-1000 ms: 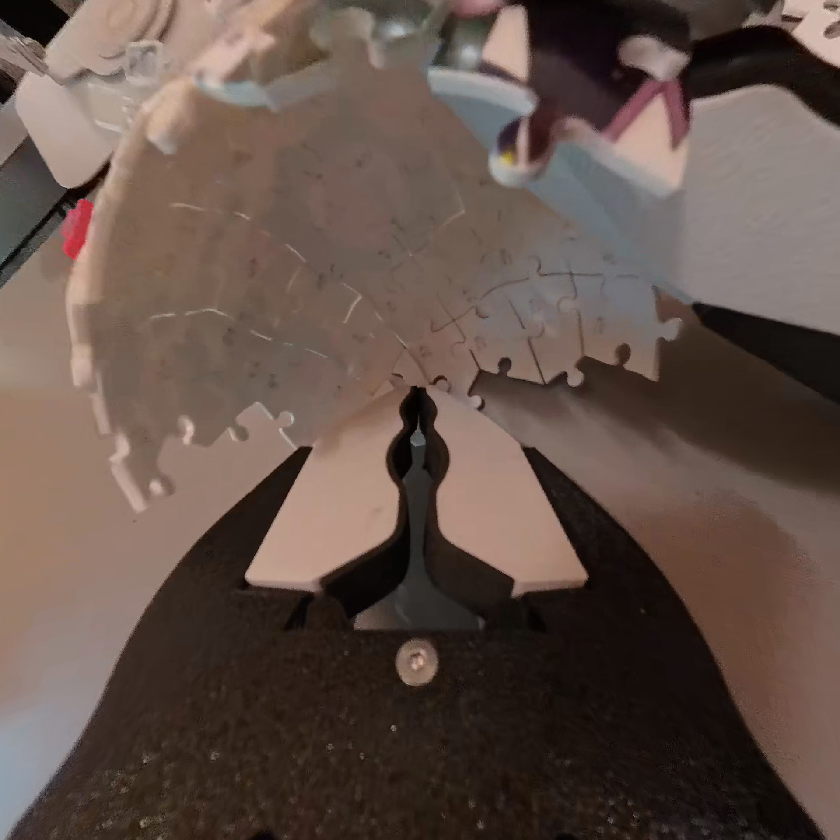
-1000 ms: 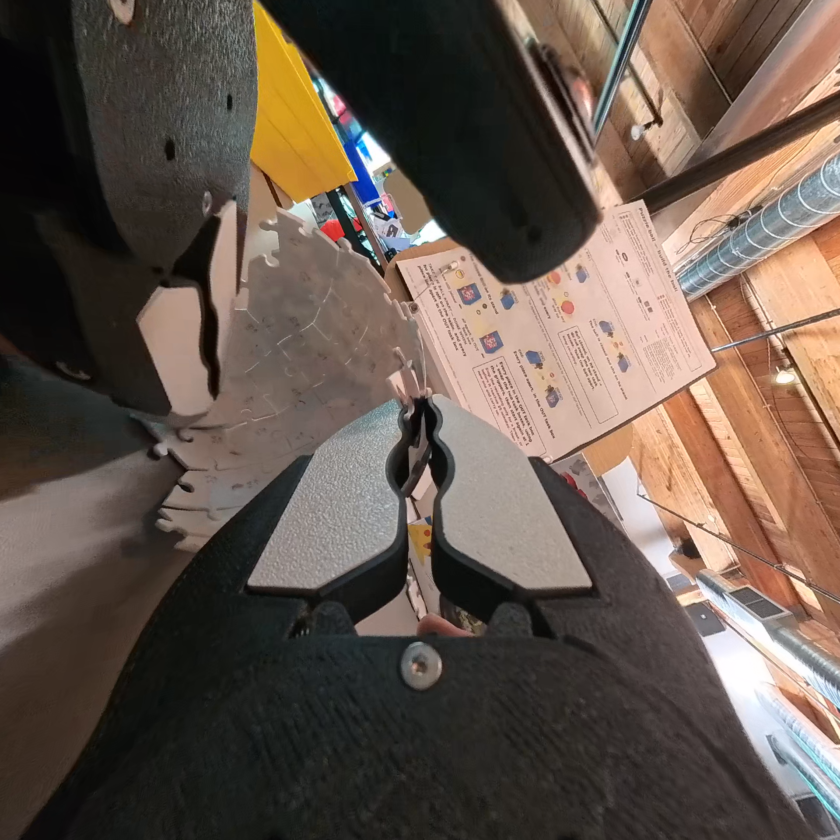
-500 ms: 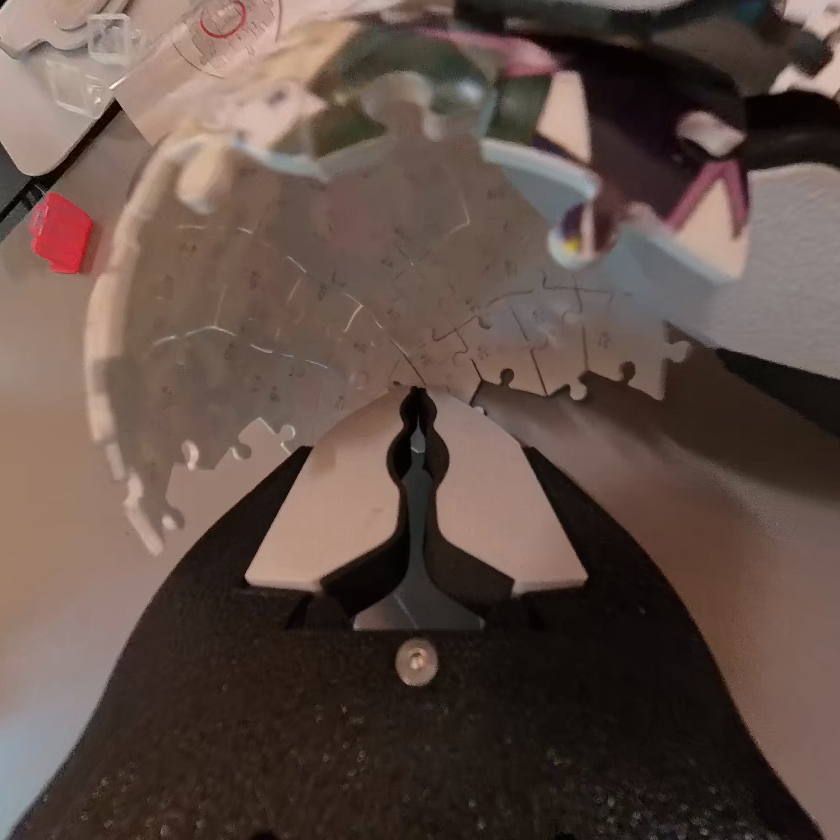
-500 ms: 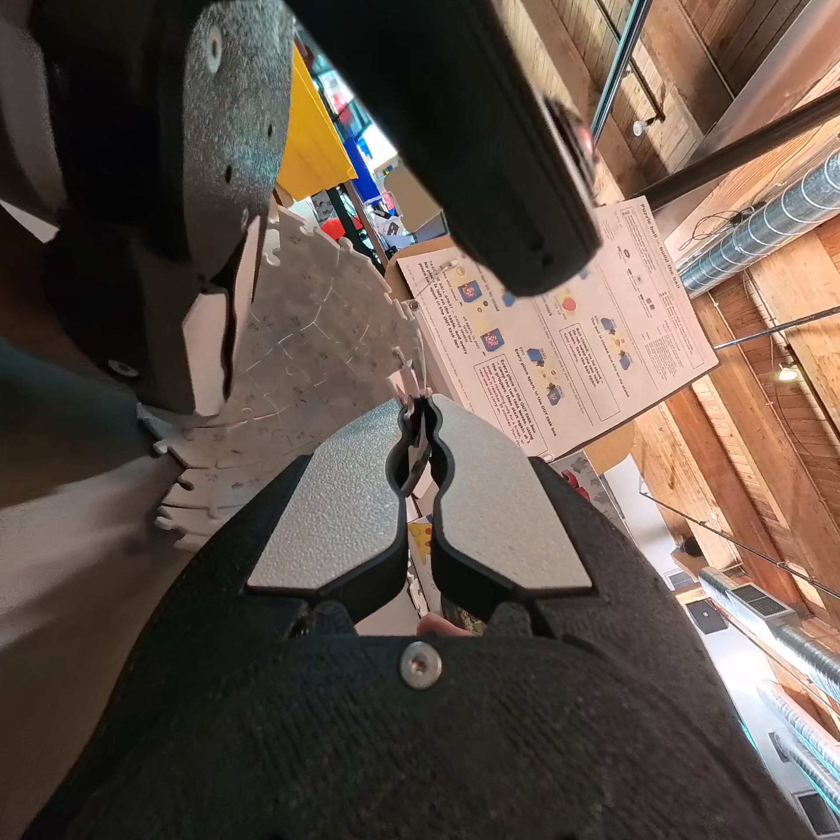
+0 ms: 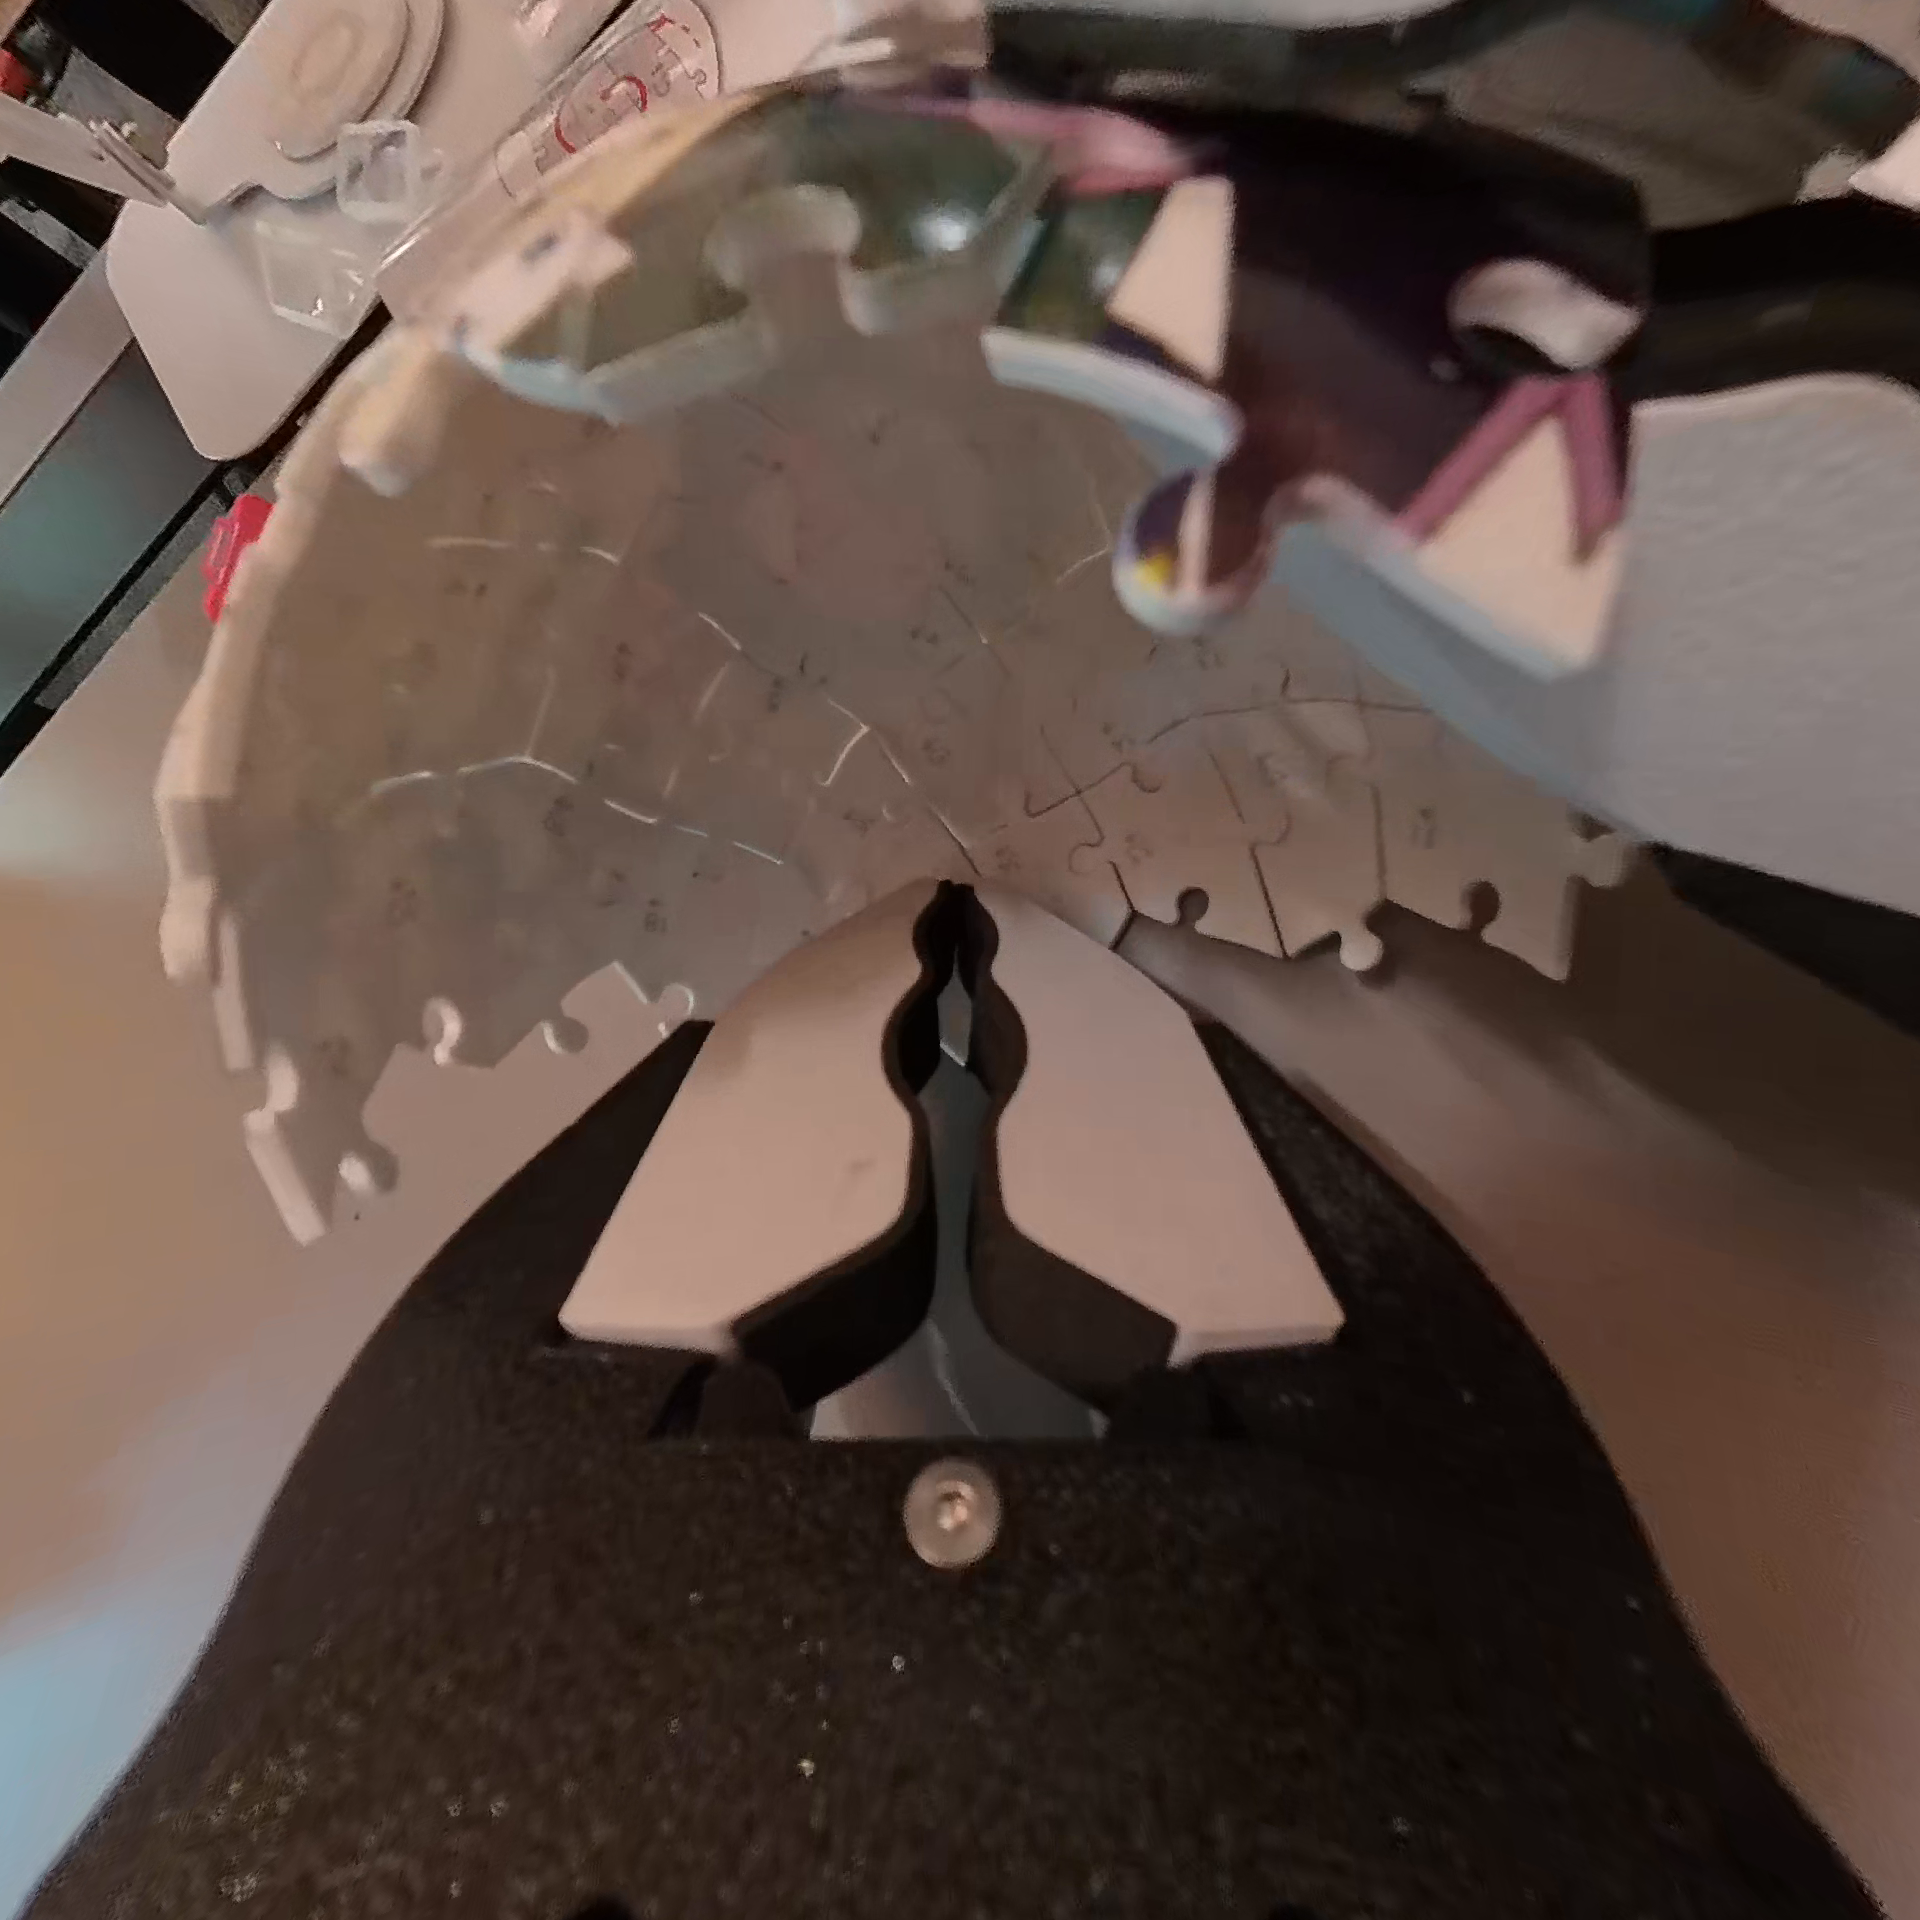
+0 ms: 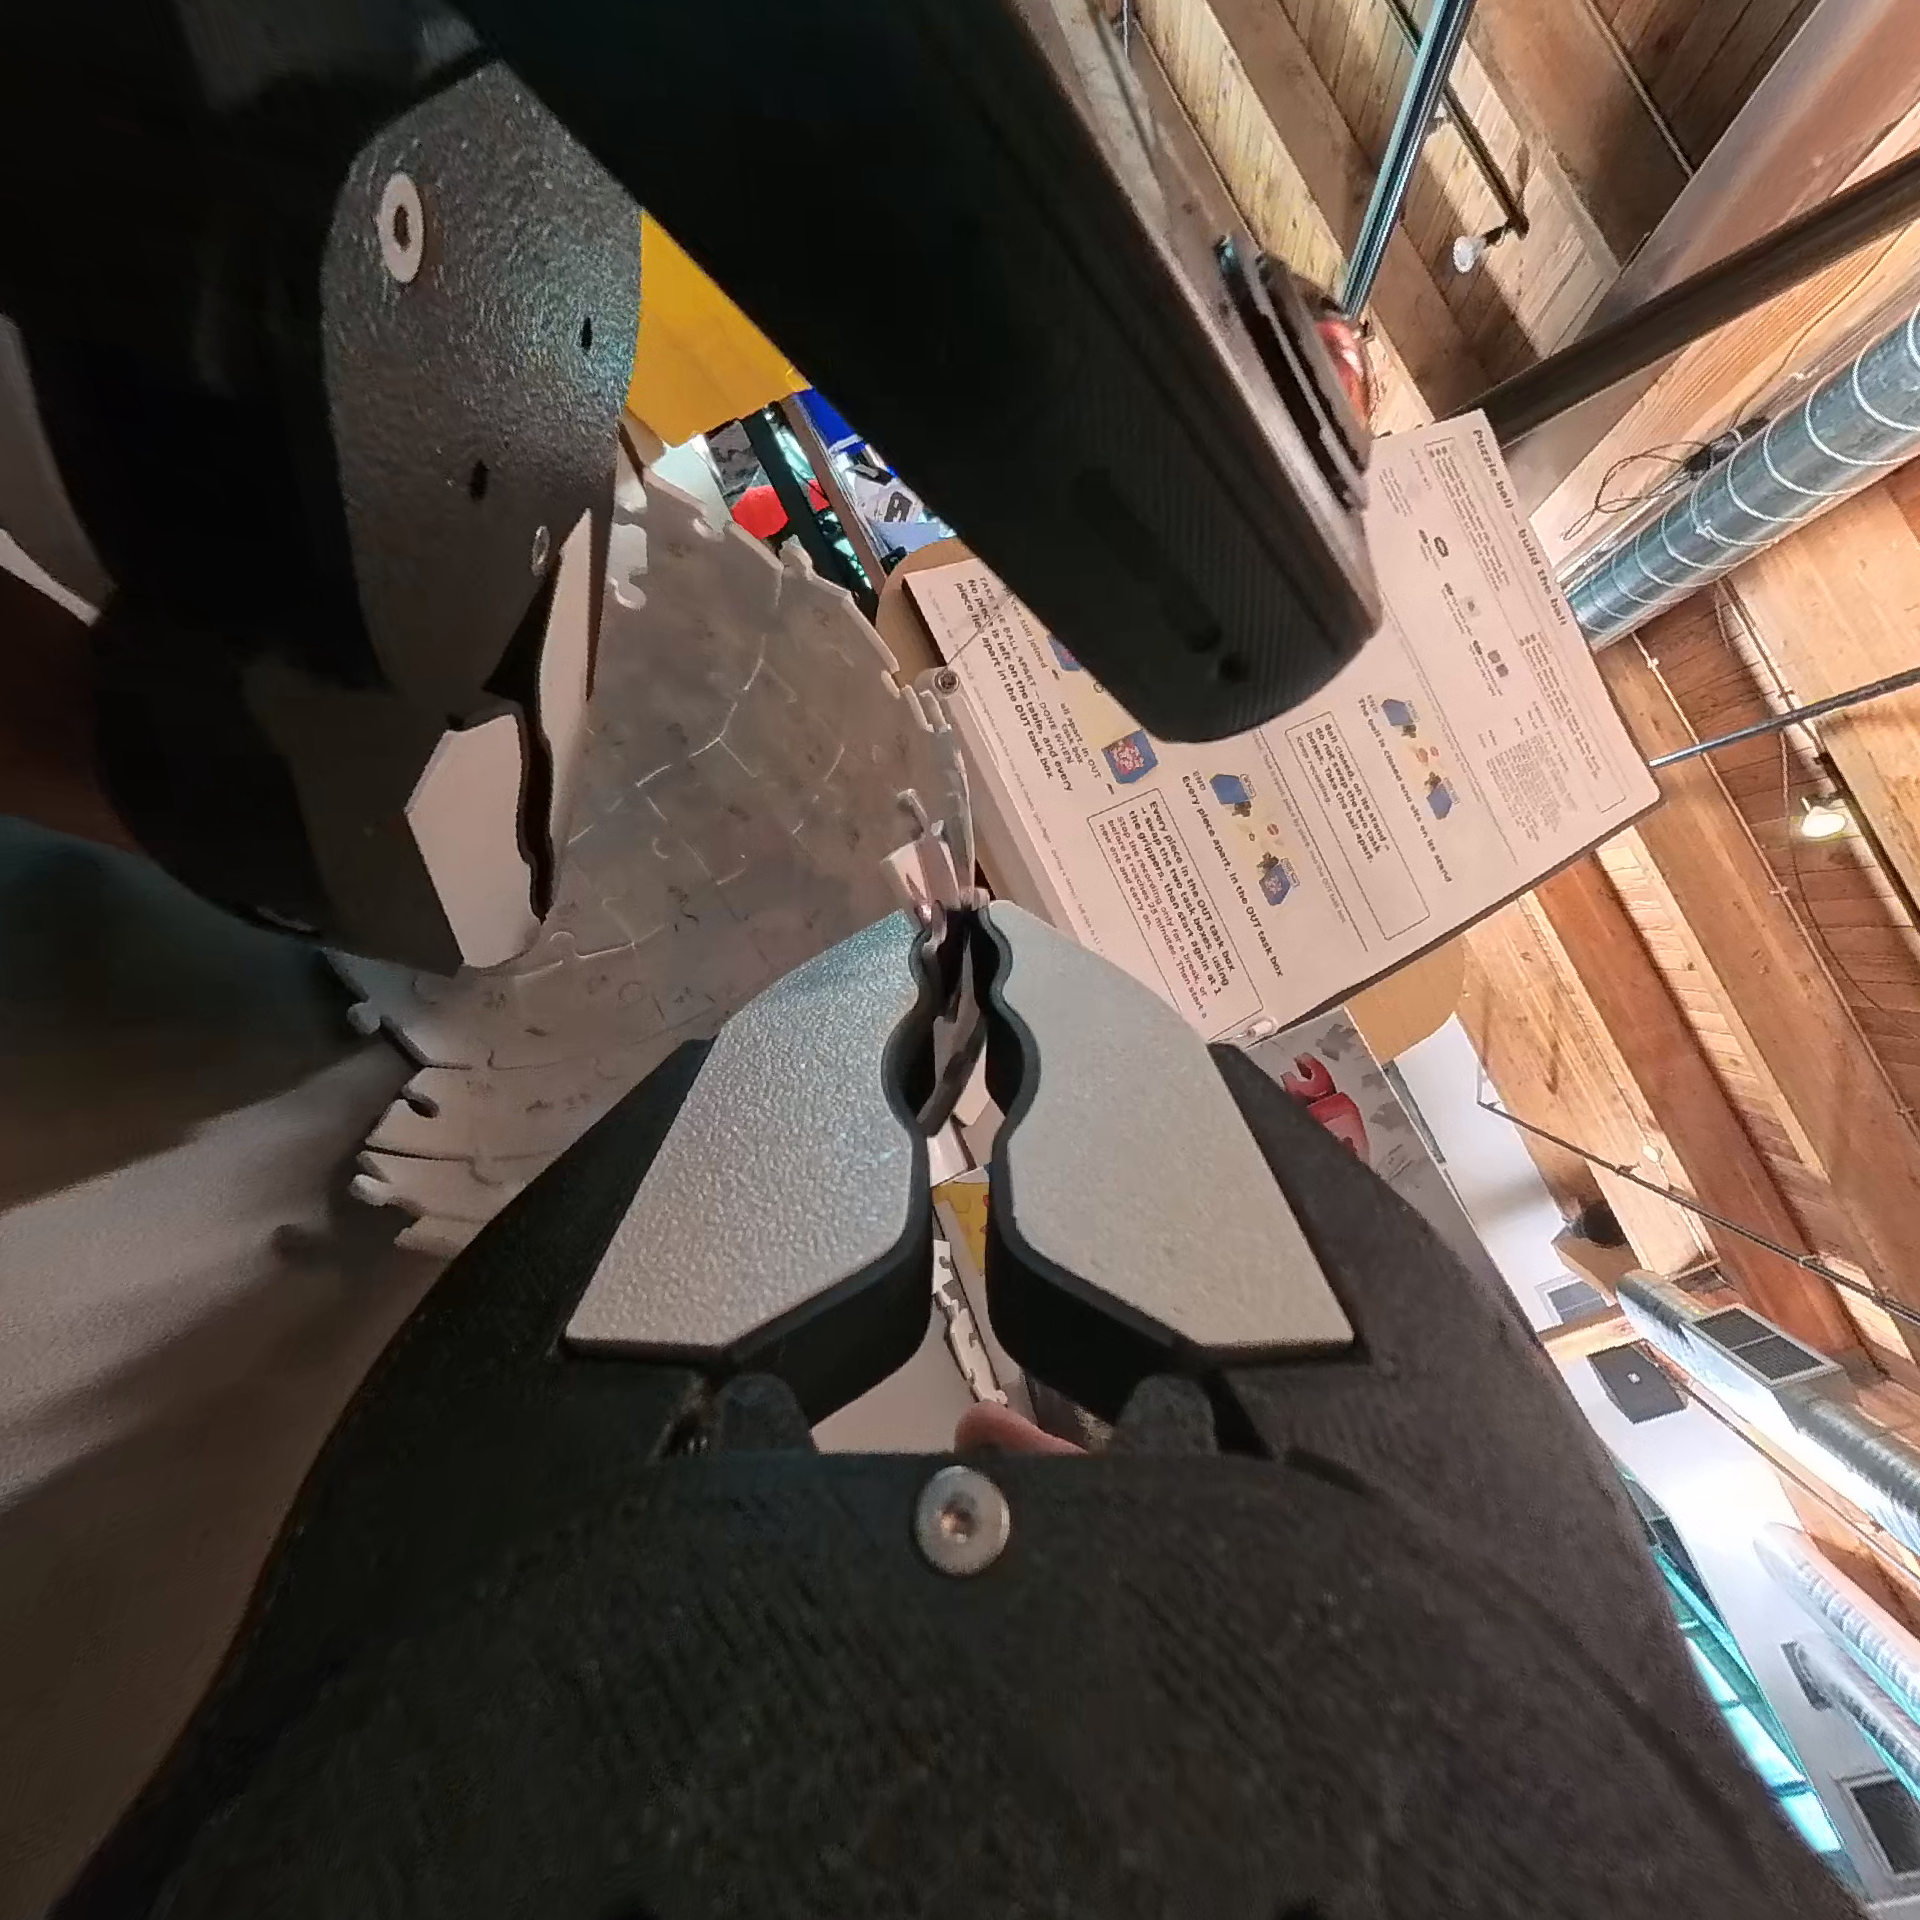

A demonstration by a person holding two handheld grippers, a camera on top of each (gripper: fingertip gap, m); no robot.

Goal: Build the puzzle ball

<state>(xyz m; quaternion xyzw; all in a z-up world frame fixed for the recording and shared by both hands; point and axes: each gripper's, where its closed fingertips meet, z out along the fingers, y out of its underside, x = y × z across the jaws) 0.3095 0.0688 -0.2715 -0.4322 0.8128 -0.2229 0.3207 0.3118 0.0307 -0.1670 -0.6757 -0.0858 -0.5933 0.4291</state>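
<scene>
puzzle shell: thin rigid plastic, pale grey inside, faint sheen along the seams
left gripper body: black, coarse grainy plastic
fingers: grey pebbled faces, matt, with smooth black rubbery edging
screw: bright bare metal
instruction sheet: matt white paper
ceiling: rough bare wood planks
duct: ribbed shiny metal
desk: smooth, matt tan

Curved grey puzzle-ball shell, part-built with knobbed edges, held aloft concave-side visible.
</scene>
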